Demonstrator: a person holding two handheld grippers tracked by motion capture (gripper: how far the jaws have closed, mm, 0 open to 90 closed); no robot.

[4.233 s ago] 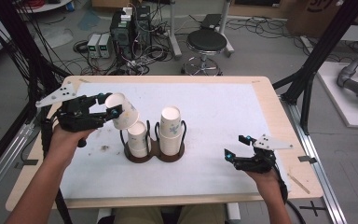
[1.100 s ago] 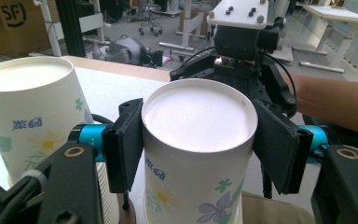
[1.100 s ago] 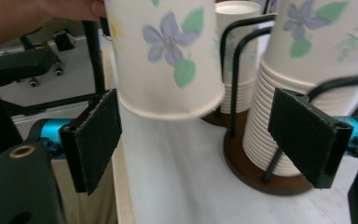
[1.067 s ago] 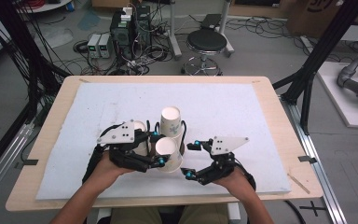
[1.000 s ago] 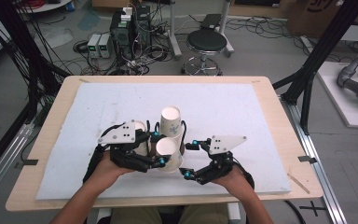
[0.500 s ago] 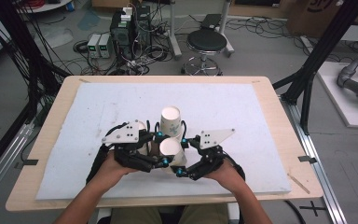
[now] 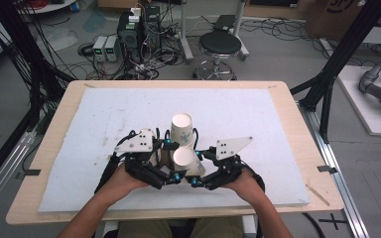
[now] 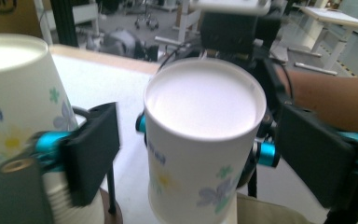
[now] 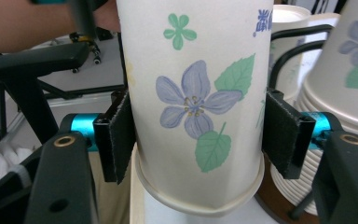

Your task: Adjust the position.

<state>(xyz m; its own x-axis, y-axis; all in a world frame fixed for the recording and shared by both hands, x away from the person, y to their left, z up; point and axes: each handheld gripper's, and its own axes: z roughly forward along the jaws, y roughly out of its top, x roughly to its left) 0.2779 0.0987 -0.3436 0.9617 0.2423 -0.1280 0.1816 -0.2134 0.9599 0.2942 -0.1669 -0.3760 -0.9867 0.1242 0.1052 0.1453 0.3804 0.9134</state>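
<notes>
right gripper [image 9: 198, 135] view: pads pinch flowered cup [image 9: 196, 93], upside down.

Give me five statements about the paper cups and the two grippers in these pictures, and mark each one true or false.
1. The right gripper has its pads on both sides of an upside-down paper cup. True.
2. That cup is plain white with no print. False: it carries a purple flower and green leaves.
3. A stack of cups stands farther up the table, also upside down. True.
4. The left gripper lies alone at the table's far left corner. False: it sits near the middle, close beside the right gripper.
5. The white mat is crowded with plates. False: it bears the cups and their dark holder.
</notes>
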